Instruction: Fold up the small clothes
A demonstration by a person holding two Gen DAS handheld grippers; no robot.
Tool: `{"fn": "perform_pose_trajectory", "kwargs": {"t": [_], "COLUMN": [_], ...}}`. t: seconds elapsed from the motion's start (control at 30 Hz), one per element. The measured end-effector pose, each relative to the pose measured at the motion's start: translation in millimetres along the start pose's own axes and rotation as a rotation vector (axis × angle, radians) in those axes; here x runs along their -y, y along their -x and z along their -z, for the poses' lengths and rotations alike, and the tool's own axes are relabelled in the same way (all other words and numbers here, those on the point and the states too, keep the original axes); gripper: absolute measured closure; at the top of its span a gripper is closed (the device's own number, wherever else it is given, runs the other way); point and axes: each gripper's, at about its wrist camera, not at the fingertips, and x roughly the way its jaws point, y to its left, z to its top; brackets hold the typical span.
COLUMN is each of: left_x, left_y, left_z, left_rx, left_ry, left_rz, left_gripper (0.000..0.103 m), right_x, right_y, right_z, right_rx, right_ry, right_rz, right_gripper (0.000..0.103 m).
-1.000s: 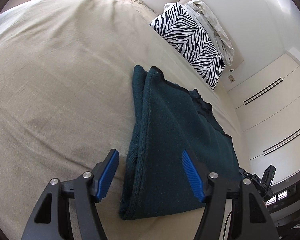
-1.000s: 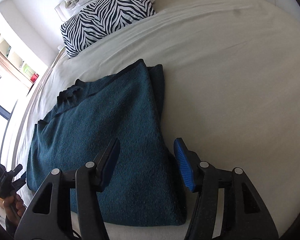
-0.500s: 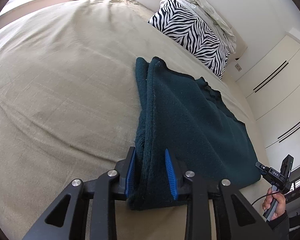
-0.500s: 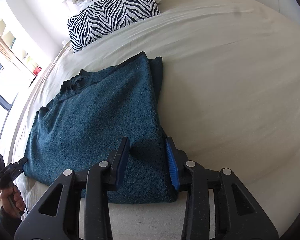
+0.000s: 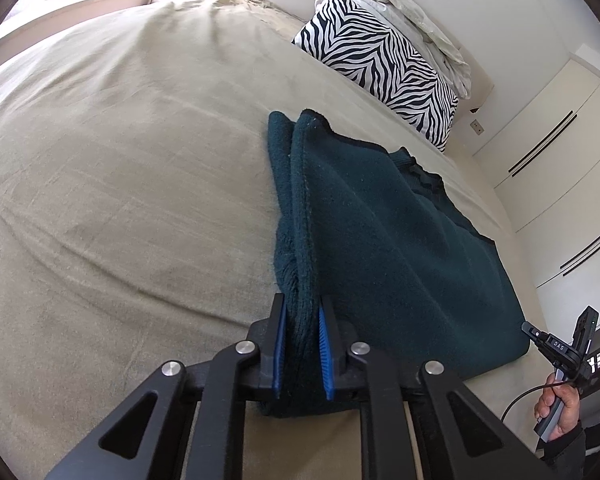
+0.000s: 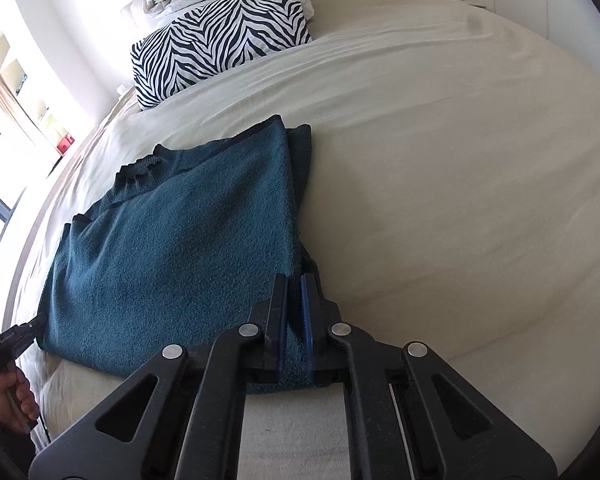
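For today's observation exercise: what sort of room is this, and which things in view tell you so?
Most likely a bedroom: a wide bed fills the view, a zebra-striped pillow lies at its head, and wardrobe doors line the wall.

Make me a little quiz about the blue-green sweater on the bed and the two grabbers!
1. True or false: the left gripper is open and hangs above the teal sweater.
2. What pattern is on the pillow at the head of the bed? A) dots B) zebra stripes C) flowers
3. Fill in: the right gripper is shut on the sweater's near ____.

Key:
1. False. Its jaws are shut on the sweater's near edge.
2. B.
3. Edge, at the corner on the side opposite the left gripper's.
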Motion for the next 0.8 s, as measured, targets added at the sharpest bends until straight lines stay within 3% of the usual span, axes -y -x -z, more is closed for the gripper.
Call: {"fn": "perform_pose_trajectory", "kwargs": {"t": [0.4, 0.8], "left_x": [-1, -4], "left_y": [-2, 4], "left_z": [6, 9], "left_rx": [-0.015, -0.01], "left_ry": [-0.011, -0.003], "left_rz": [-0.001, 0.015], "left_gripper": [0.09, 0.09], "right_x": [22, 27], "right_y": [-1, -2], "right_z": [25, 24], "right_rx": [-0.011, -0.019], "right_ry": [-0.076, -0.106], "right_rz": [-0.007, -0.037], "right_gripper": [0.098, 0.095]}}
